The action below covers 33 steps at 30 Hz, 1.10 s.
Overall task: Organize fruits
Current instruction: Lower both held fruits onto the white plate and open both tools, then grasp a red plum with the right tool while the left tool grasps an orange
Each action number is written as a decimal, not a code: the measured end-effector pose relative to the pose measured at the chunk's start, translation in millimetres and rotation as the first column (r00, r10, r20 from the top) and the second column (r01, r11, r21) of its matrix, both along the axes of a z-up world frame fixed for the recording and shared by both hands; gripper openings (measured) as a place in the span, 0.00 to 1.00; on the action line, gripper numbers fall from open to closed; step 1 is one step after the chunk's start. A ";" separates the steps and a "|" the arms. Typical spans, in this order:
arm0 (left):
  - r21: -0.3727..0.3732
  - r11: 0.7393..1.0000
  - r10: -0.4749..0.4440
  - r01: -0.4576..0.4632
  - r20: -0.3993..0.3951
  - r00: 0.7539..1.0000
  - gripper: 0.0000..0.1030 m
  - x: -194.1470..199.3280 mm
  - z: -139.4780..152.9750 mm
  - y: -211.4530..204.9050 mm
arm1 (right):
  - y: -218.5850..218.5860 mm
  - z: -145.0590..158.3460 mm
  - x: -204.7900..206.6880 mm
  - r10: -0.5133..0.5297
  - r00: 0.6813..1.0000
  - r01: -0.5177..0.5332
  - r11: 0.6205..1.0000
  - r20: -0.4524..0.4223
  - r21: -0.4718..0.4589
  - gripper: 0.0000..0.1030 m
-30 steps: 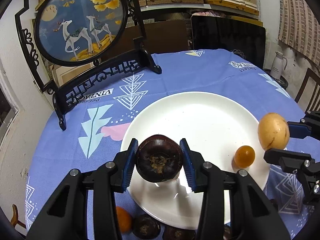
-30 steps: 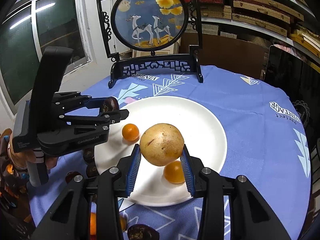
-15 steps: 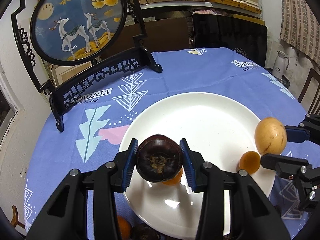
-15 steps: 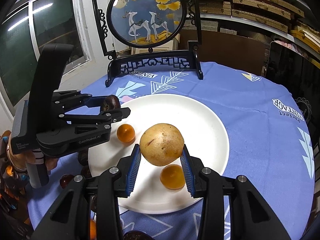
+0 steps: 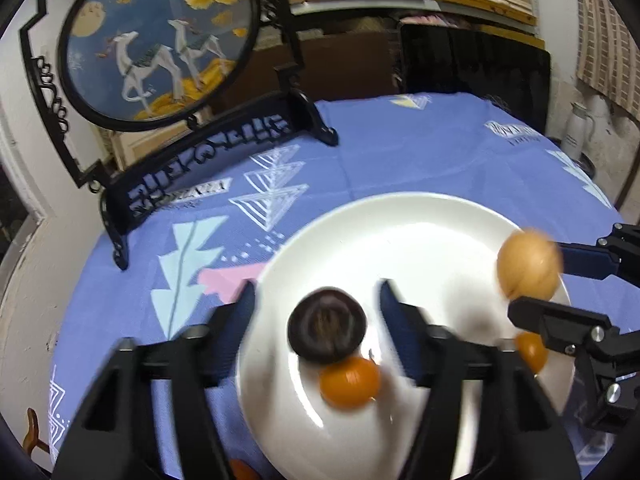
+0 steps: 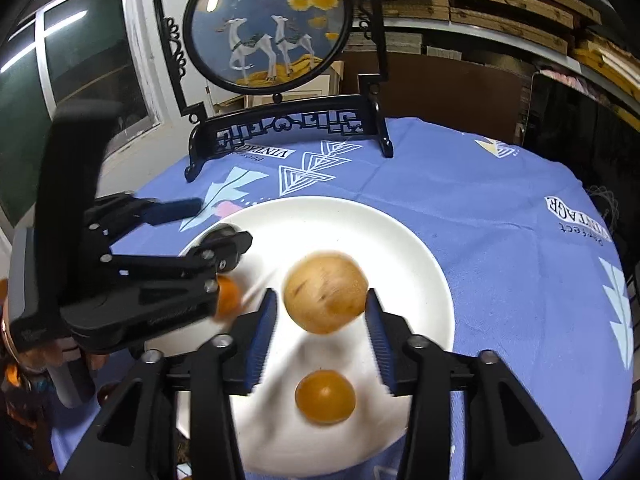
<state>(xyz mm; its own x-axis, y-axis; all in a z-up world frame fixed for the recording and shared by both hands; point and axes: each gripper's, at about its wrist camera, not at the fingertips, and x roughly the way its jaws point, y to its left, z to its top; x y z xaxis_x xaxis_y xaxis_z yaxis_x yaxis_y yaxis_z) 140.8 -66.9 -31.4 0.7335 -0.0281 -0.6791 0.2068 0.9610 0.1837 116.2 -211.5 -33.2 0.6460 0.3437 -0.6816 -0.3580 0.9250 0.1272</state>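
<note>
Left gripper (image 5: 314, 312): jaws spread, round dark-brown fruit (image 5: 327, 330) loose between, over white round plate (image 5: 400, 216). Right gripper (image 6: 320, 330): parted; tan round fruit (image 6: 326, 292) just ahead, above plate.

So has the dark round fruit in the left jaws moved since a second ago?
Yes. The dark round fruit has left the opened jaws and dropped onto the white plate, beside a small orange fruit.

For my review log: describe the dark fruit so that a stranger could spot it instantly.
Find the white plate on the blue tablecloth. Between the open left gripper's fingers sits the dark fruit, touching a small orange fruit. It is the only brown-black one there.
</note>
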 end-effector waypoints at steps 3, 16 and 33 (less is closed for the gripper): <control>-0.010 1.000 0.003 -0.003 0.013 1.000 0.69 -3.4 3.6 6.9 | -9.3 0.8 -4.6 -0.021 1.000 0.020 1.000 0.005 0.021 0.52; -0.044 0.999 0.004 -0.003 0.029 1.000 0.77 -63.5 22.4 36.6 | -10.3 -4.4 -109.3 0.102 0.994 -0.102 0.995 -0.041 0.010 0.66; -0.058 0.998 -0.043 0.040 -0.056 0.997 0.87 -183.9 5.9 75.8 | 54.8 -59.1 -199.2 0.284 0.945 -0.304 0.946 -0.164 -0.111 0.36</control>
